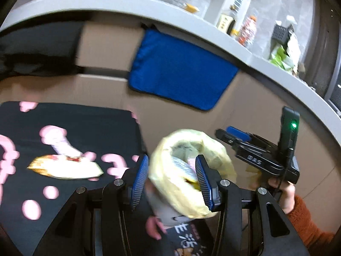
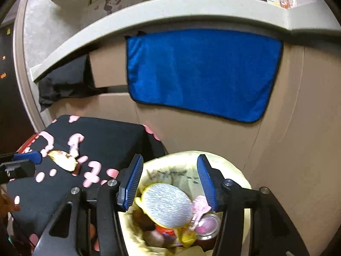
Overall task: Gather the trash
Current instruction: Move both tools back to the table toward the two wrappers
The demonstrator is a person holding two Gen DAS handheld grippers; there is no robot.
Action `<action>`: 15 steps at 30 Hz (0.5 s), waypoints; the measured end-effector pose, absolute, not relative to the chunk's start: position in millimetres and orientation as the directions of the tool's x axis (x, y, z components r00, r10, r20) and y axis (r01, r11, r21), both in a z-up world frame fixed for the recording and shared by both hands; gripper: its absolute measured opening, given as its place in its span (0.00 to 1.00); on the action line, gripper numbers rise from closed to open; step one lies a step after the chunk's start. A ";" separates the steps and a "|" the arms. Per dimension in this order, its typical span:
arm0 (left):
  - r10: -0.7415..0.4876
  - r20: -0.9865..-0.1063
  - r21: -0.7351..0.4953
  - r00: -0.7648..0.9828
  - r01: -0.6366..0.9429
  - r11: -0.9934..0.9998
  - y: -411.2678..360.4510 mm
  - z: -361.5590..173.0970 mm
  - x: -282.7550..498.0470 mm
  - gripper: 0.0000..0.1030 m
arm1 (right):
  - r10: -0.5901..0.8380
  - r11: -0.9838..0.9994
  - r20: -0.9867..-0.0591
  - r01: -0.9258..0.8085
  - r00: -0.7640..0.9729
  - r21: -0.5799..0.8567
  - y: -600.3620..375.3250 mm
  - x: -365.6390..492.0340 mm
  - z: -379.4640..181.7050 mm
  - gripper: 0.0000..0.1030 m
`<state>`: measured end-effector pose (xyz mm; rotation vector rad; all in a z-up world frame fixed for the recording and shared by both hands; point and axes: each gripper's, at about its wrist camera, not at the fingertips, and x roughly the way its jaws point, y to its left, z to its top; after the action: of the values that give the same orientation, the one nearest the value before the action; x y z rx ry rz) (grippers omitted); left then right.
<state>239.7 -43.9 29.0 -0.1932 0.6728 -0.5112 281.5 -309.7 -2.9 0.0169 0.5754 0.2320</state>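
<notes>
Yellow-lined bin (image 2: 234, 164) holding wrappers, snack wrapper (image 1: 66, 167) flat on black cloth

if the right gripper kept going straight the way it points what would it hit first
Most likely the trash already in the lined bin: the open right gripper aims into its mouth, at the silver-faced wrapper on top. Depth is hard to judge.

left view motion-blurred; bin (image 1: 191, 175) part hidden behind tool pads; countertop items (image 1: 247, 29) too blurred to identify.

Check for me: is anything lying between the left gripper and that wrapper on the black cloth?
Nothing visible does. The wrapper lies alone on the black cloth, left of the left gripper, whose jaws are open with bare cloth between.
</notes>
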 end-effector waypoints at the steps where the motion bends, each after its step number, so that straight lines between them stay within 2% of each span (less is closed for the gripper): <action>1: -0.493 -0.542 -0.324 0.680 0.372 0.870 -34.0 31.8 237.0 0.46 | 0.231 0.972 -0.534 -0.222 0.813 0.083 -306.0 280.9 -0.6 0.49; 5: -0.411 -0.529 -0.319 0.743 0.274 0.907 17.5 39.9 227.1 0.46 | 0.284 0.955 -0.518 -0.284 0.807 0.080 -279.3 273.4 6.7 0.52; 7: -0.352 -0.525 -0.314 0.775 0.208 0.926 44.8 40.4 223.4 0.46 | 0.311 0.945 -0.510 -0.320 0.802 0.074 -260.9 270.6 8.2 0.58; 12: -0.222 -0.541 -0.326 0.811 0.040 0.944 104.4 23.0 222.1 0.46 | 0.386 0.910 -0.513 -0.408 0.766 0.077 -213.9 272.3 6.0 0.59; 15: -0.200 -0.570 -0.371 0.797 -0.033 0.928 132.4 3.5 227.7 0.46 | 0.435 0.886 -0.538 -0.450 0.722 0.114 -189.5 281.1 -3.4 0.59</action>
<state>227.7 132.4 3.5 -0.3780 0.6456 -0.0919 281.1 -189.5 -3.4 -0.0256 0.5881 0.4890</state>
